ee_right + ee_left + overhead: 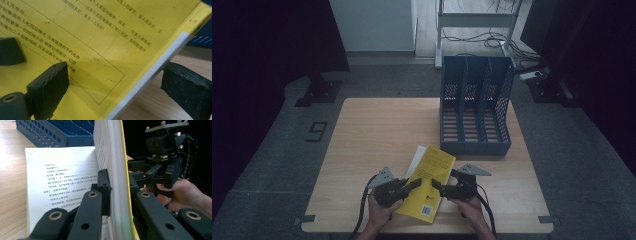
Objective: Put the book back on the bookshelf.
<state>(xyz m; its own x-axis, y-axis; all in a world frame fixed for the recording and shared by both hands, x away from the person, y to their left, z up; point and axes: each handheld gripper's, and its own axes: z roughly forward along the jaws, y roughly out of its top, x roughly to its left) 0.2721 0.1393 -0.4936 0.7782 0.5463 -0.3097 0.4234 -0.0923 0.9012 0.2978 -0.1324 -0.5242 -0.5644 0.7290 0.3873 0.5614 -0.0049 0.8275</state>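
High view: yellow book (430, 182) at near table (377, 135) edge, left gripper (412, 185) and right gripper (438, 188) meeting over it, blue file rack (476, 106) behind.

Left gripper view: jaws clamped on raised cover and page block; open page (62, 180) lies flat. Likely light, floppy; grip near spine.

Right gripper view: jaws wide apart, straddling cover edge (155, 67), gripping nothing.
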